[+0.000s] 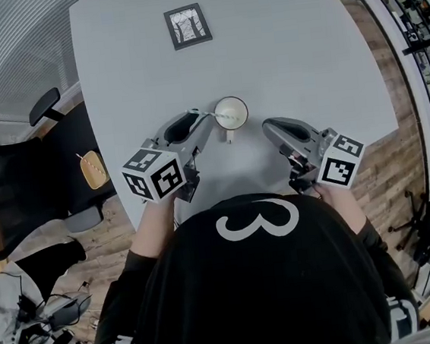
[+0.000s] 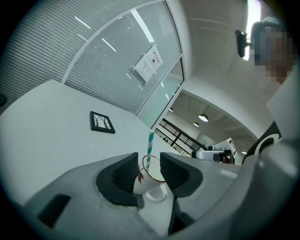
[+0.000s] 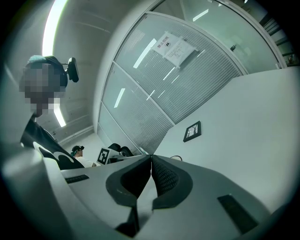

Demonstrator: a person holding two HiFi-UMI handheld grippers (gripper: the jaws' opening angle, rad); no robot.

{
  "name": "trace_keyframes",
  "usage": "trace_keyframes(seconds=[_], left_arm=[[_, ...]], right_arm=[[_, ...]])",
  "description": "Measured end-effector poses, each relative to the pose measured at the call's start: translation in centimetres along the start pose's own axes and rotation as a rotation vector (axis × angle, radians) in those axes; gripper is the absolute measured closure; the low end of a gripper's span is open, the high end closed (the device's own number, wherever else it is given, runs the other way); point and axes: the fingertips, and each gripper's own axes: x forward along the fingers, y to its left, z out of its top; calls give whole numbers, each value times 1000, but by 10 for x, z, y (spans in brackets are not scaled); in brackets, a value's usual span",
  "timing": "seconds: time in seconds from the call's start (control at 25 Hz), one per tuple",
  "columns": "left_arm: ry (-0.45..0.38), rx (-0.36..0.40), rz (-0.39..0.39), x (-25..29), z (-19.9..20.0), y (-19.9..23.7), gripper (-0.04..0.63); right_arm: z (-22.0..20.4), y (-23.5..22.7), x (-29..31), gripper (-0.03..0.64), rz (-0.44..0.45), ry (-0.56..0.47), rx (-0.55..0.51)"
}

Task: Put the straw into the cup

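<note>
A white cup [image 1: 231, 114] with a thin dark rim and a handle stands on the pale grey table [image 1: 294, 52], just in front of me. A teal-and-white striped straw [image 2: 149, 149] stands in the cup [image 2: 152, 182] and leans towards the left gripper [image 1: 194, 116]. In the left gripper view the straw rises in the gap between the two pads of that gripper [image 2: 150, 161]; neither pad touches it, and the jaws stand open. To the right of the cup my right gripper [image 1: 270, 126] points across the table, its jaws [image 3: 151, 159] shut with nothing between them.
A small black-framed picture [image 1: 187, 26] lies flat on the far part of the table. A black office chair [image 1: 18, 188] stands off the table's left edge. Metal shelving [image 1: 422, 39] lines the right side. Glass walls with blinds [image 2: 108, 51] stand behind the table.
</note>
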Motion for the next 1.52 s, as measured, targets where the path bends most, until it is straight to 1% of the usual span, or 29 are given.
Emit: trace_keyframes(seconds=[0.2, 0.4, 0.6, 0.88, 1.04, 1.36, 1.52], left_arm=[[-9, 6, 6, -16, 0, -5, 453], [-19, 13, -15, -37, 3, -15, 453], [-31, 25, -42, -64, 7, -33, 480], [-44, 59, -142, -100, 19, -66, 533], [-63, 70, -177, -119, 24, -79, 556], [-109, 124, -248, -156, 22, -112, 569], [-108, 161, -267, -171, 11, -130, 571]], right_arm=[[-3, 13, 0, 601, 4, -4, -14], [-3, 35, 6, 601, 17, -17, -30], [-6, 62, 6, 601, 26, -31, -48], [-9, 91, 9, 601, 25, -49, -55], [-13, 111, 14, 601, 40, -50, -65], [-26, 149, 11, 603, 51, -85, -85], [-39, 169, 3, 603, 49, -95, -100]])
